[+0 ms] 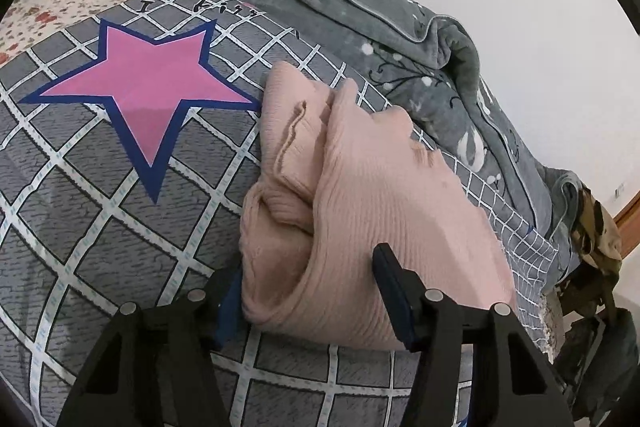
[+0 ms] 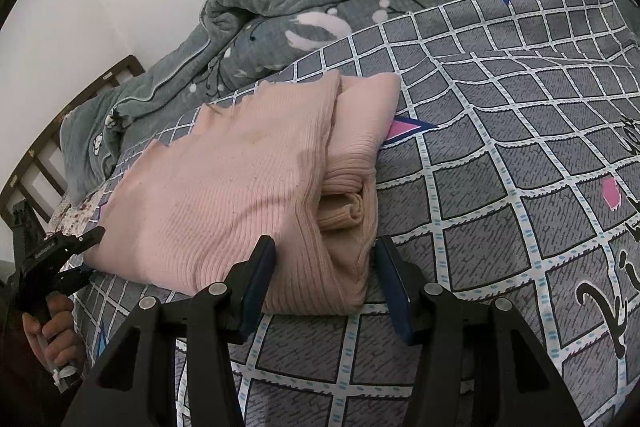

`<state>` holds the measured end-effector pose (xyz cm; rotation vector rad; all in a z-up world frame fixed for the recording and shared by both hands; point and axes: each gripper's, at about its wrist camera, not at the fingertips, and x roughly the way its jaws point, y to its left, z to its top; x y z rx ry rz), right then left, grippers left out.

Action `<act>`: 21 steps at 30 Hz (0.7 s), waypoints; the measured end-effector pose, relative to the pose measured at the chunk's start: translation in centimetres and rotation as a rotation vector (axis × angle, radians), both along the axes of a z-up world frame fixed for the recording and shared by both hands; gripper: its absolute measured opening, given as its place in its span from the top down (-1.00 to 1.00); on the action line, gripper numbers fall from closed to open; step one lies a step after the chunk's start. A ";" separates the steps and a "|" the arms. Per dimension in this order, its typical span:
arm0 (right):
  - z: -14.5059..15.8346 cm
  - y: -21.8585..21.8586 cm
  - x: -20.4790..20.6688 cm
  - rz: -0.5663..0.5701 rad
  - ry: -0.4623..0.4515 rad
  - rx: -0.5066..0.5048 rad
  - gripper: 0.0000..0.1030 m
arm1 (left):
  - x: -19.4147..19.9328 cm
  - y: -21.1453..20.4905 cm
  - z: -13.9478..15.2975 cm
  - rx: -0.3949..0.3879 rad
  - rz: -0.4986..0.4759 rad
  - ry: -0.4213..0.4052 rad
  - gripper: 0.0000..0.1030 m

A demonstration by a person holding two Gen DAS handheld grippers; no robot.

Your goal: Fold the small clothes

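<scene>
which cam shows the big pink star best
The left wrist view: the whole pink star lies unobstructed on the checked bedsheet. The right wrist view shows only one pink point peeking from behind the folded pink sweater.

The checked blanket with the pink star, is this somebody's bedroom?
Most likely a bedroom. The grey checked bedcover is spread under the folded pink ribbed knit top, a rumpled grey-green quilt is heaped behind, and a dark wooden slatted bed rail shows.
</scene>
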<state>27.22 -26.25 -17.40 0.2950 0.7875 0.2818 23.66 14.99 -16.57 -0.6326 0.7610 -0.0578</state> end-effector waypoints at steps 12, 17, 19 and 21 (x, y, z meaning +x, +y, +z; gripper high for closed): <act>0.1 0.1 -0.1 -0.005 0.003 -0.013 0.01 | 0.1 -0.1 0.2 -0.026 0.016 -0.009 0.07; -0.1 -0.5 0.2 -0.029 0.013 0.009 0.12 | 0.8 -0.5 0.3 -0.010 0.008 -0.002 0.08; -0.3 -0.7 0.4 -0.034 0.020 0.025 0.14 | 1.0 -0.5 0.3 -0.013 0.004 0.000 0.08; -0.3 -0.6 0.7 -0.044 0.024 0.020 0.15 | 1.1 -0.5 0.3 -0.021 0.001 0.002 0.08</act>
